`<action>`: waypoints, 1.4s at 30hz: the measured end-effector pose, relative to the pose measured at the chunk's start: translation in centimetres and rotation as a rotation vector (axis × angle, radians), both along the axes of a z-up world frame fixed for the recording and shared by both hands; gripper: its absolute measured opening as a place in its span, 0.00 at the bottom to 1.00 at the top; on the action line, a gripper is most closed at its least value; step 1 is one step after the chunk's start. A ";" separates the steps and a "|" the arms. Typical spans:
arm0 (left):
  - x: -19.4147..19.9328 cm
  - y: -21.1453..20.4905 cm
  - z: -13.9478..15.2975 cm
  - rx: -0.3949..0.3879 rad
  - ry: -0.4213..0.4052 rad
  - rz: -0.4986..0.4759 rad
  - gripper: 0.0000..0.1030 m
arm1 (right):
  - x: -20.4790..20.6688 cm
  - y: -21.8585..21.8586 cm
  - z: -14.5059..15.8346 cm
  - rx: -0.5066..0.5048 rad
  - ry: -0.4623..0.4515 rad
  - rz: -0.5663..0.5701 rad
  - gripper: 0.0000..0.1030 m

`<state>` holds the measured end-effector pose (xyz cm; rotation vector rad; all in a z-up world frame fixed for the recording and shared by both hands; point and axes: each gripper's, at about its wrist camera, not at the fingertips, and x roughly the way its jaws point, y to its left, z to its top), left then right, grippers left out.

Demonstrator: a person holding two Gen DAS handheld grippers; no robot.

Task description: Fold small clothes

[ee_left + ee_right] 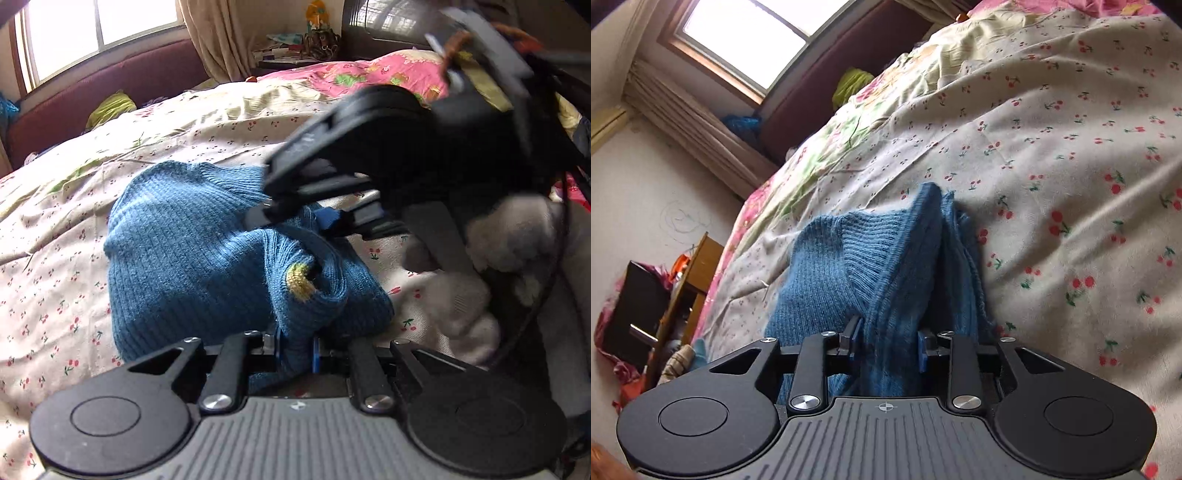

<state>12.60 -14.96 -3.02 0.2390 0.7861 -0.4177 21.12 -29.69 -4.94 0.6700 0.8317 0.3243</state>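
In the left wrist view, the left gripper [295,350] at 6 o'clock pinches a fold of the blue sweater [192,251], which lies bunched at the centre on the cherry sheet [55,258], and the right gripper [306,218] comes in from 2 o'clock and also pinches the knit. In the right wrist view, the right gripper [886,345] at 6 o'clock has its fingers pressed on a thick bunch of the sweater [849,258], which stretches up to the centre over the sheet [1071,147], with a window [738,37] at 11 o'clock.

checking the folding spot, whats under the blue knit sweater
The blue knit sweater lies bunched on the cherry-print bedsheet, pinched by the left gripper and right gripper. Anything beneath its folds is covered.
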 end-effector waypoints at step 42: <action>-0.5 -1.2 3.4 0.044 0.056 0.025 0.27 | -1.7 -1.0 0.9 -0.303 -0.156 -0.028 0.33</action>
